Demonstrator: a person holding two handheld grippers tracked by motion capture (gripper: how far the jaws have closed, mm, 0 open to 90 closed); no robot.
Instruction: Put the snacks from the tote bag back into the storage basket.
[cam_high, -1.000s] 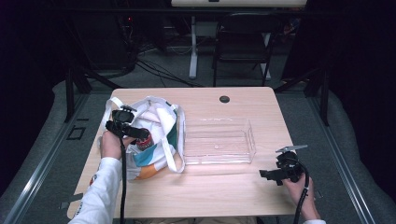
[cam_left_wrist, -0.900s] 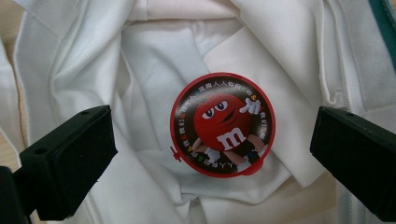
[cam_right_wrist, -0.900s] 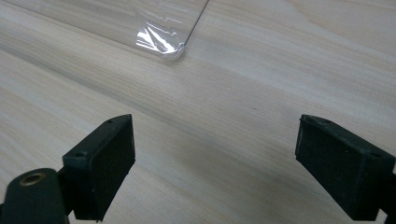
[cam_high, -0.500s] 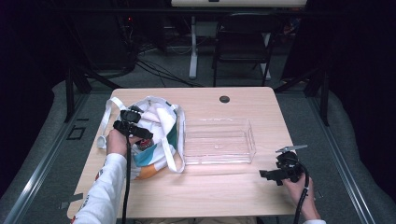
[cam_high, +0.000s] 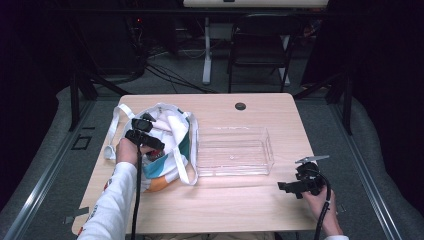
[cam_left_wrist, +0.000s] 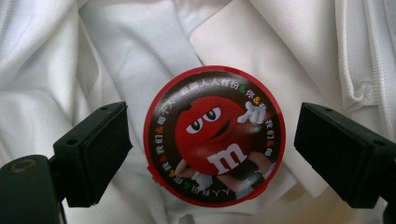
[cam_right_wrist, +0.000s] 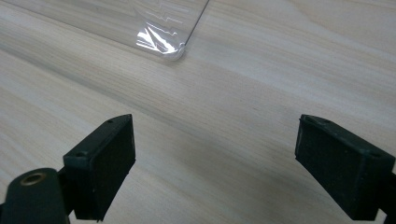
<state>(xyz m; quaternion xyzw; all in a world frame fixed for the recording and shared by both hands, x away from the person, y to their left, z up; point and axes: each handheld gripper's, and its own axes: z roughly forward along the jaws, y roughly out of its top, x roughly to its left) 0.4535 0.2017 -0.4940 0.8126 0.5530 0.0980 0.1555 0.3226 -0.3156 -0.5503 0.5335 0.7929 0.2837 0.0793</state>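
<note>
Left gripper (cam_left_wrist: 212, 144) down inside the mouth of the white tote bag (cam_high: 172, 131), which lies at the left of the bench (cam_high: 240, 205); its jaws have just been closing and now straddle a round red-rimmed candy tin (cam_left_wrist: 214, 136) with a cartoon lid, a gap showing on each side, pads not yet touching. The tin lies lid-up on loose folds of the bag's white lining. Judged: a small, rigid, light container; the printed lid looks glossy, so likely slick to rubber pads if pinched from above. Best hold is across the rim, the pads on opposite edges at the widest part, squarely centred so the round wall does not squirt sideways as the jaws meet. Soft cloth beneath gives no firm backing; the tin may tilt or sink when pressed, and a fold could get caught between pad and rim. Contents may rattle or shift; cannot tell how full. Right gripper (cam_right_wrist: 215, 163) hangs wide and empty over bare wood at the bench's right front, near a corner of the clear plastic tray (cam_high: 235, 150).
</note>
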